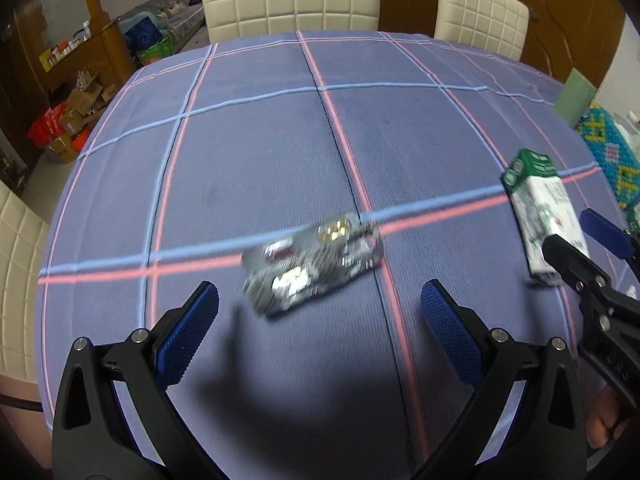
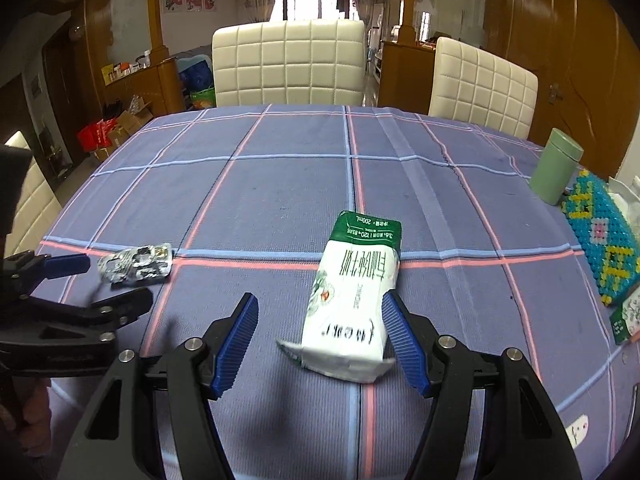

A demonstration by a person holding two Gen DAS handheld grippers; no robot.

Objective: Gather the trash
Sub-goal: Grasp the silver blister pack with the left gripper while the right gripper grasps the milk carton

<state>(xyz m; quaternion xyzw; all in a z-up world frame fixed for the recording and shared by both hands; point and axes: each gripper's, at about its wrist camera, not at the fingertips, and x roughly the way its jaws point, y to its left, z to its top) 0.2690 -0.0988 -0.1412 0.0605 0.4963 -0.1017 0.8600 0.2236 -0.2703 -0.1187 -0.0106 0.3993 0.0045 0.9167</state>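
A flattened green-and-white milk carton (image 2: 352, 296) lay on the blue checked worktop (image 2: 280, 184), its near end between the spread blue pads of the right tongs (image 2: 320, 344), right pad just beside it, nothing gripped. A crumpled silver foil blister pack (image 1: 312, 264) lay ahead of the left tongs (image 1: 320, 332), wide open, empty.

Foil wrapper (image 2: 136, 263) lay on tablecloth (image 2: 280, 184) left of milk carton (image 2: 354, 296); canister (image 2: 556, 166) stood far right, chairs (image 2: 288, 64) behind table.
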